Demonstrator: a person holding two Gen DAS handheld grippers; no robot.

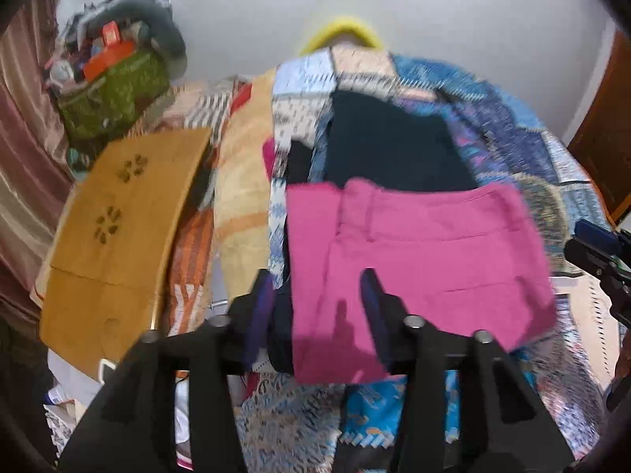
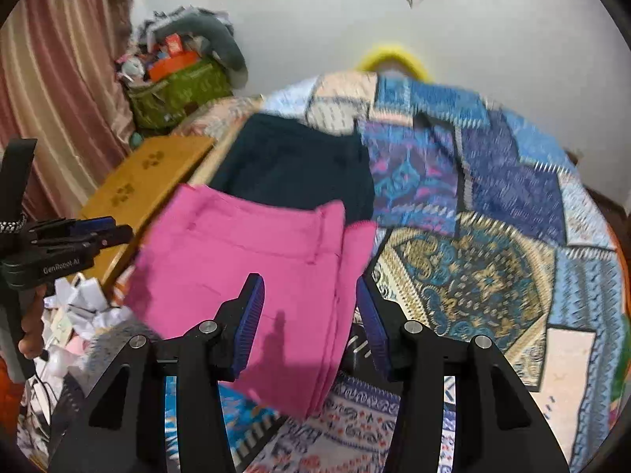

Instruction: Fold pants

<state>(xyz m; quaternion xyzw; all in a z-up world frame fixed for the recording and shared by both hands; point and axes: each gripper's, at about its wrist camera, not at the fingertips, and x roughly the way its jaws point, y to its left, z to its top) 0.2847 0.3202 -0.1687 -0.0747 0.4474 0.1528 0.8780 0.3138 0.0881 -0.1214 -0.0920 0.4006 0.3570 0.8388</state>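
Folded pink pants (image 1: pixel 418 268) lie on the patchwork bedspread (image 1: pixel 501 134), also seen in the right wrist view (image 2: pixel 252 260). Folded dark navy pants (image 1: pixel 394 146) lie just behind them, also in the right wrist view (image 2: pixel 295 165). My left gripper (image 1: pixel 317 287) is open and empty, hovering over the pink pants' left edge. My right gripper (image 2: pixel 309 295) is open and empty, hovering over their right edge. The right gripper shows at the right edge of the left wrist view (image 1: pixel 599 252), the left gripper at the left of the right wrist view (image 2: pixel 90 232).
A tan cardboard box with paw prints (image 1: pixel 114 228) lies left of the pants. A green bag full of clutter (image 1: pixel 114 90) stands at the back left by the curtain (image 1: pixel 23 118). A yellow ring (image 1: pixel 343 31) sits at the bed's far end. Crumpled paper (image 2: pixel 86 307) lies left.
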